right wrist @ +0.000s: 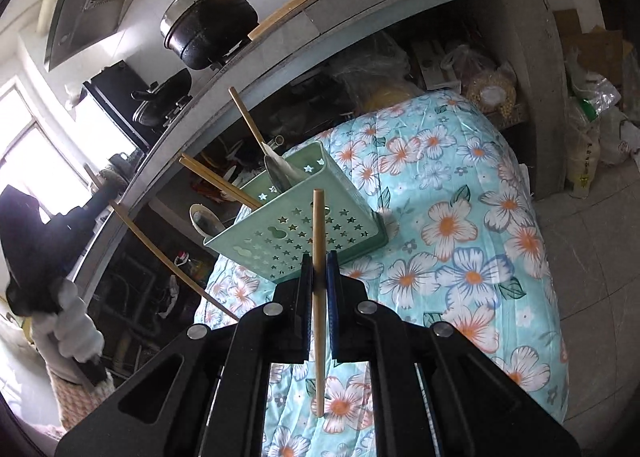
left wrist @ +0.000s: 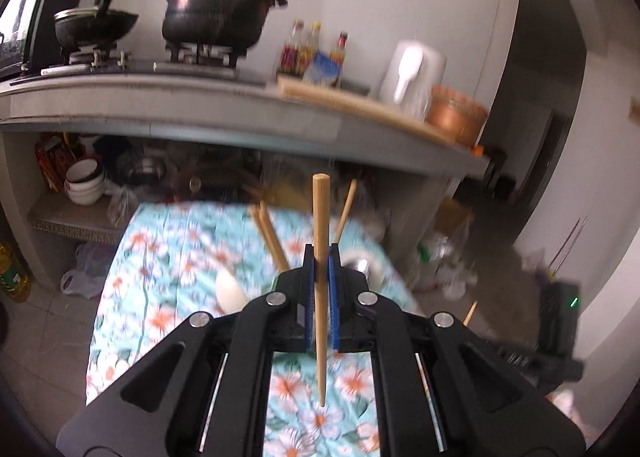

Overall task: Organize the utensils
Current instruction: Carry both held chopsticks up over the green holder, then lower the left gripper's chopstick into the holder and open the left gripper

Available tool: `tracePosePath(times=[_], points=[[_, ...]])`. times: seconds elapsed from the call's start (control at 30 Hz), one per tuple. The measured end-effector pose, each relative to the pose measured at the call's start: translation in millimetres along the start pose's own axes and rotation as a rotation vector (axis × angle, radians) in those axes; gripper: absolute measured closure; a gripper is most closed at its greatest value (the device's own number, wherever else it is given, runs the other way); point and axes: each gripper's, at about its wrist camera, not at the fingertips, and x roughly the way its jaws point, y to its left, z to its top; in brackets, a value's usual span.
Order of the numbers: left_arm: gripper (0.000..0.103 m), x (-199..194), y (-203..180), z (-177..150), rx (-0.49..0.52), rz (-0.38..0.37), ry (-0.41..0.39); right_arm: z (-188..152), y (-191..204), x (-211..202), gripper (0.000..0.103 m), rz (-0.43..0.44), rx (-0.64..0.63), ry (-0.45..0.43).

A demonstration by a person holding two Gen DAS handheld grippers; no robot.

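Note:
My left gripper [left wrist: 321, 269] is shut on a bamboo chopstick [left wrist: 320, 217] that stands upright between its blue pads, above the floral cloth [left wrist: 168, 257]. My right gripper [right wrist: 319, 273] is shut on another bamboo chopstick [right wrist: 318, 225], also upright. In the right wrist view a green utensil holder [right wrist: 316, 209] with star cut-outs stands just beyond the right gripper; it holds chopsticks [right wrist: 216, 179], a metal spoon [right wrist: 276, 173] and a white spoon [right wrist: 202, 219]. In the left wrist view the holder is hidden behind the gripper; its chopsticks [left wrist: 270, 235] stick up to the left.
A floral-clothed table [right wrist: 460, 225] stands before a concrete counter [left wrist: 200, 101] with a stove, black pots [left wrist: 216, 17], sauce bottles [left wrist: 308, 49] and a white kettle [left wrist: 412, 73]. Bowls [left wrist: 84, 181] and bags sit under the counter. Tiled floor [right wrist: 592, 237] lies to the right.

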Motion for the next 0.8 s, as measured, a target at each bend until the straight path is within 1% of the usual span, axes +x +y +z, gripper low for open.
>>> tracePosePath(times=[0.07,0.1,0.13,0.17,0.23,0.3,0.4,0.5,0.57,0.8], points=[[0.097,-6.7,-6.4,8.7,-0.015,-0.012,-0.042,0.4,0.4,2.0,0.096,0.000,-0.002,0.003],[0.098,-11.1,-18.9,11.5,-0.015,-0.011,-0.060,0.7,0.2,2.1,0.096,0.000,-0.003,0.005],[0.097,-14.5,-16.4,19.6,-0.012,-0.002,-0.094,0.8,0.0,2.1,0.096,-0.001,-0.003,0.005],[0.097,-16.5,-25.2,19.7,-0.012,0.004,-0.119,1.0,-0.2,2.8,0.096,-0.001,-0.002,0.005],[0.097,-21.5,-28.0,27.2,-0.017,0.006,-0.169,1.4,-1.0,2.8,0.096,-0.003,-0.003,0.005],[0.097,-22.7,-26.8,35.0,-0.017,0.038,-0.221,1.7,-1.8,3.2,0.096,-0.006,0.000,0.004],[0.097,-16.5,-24.6,38.7,-0.015,0.085,-0.268,2.9,-4.5,4.4,0.096,-0.008,0.006,0.005],[0.098,-6.1,-18.0,37.8,-0.032,0.107,-0.279,3.8,-6.1,6.3,0.096,-0.007,0.007,0.010],[0.097,10.0,-9.5,31.5,-0.047,0.124,-0.274,4.5,-6.3,8.1,0.096,-0.007,0.006,0.014],[0.097,53.8,13.3,3.1,-0.103,0.148,-0.222,5.8,-4.5,12.7,0.096,-0.012,-0.003,0.025]])
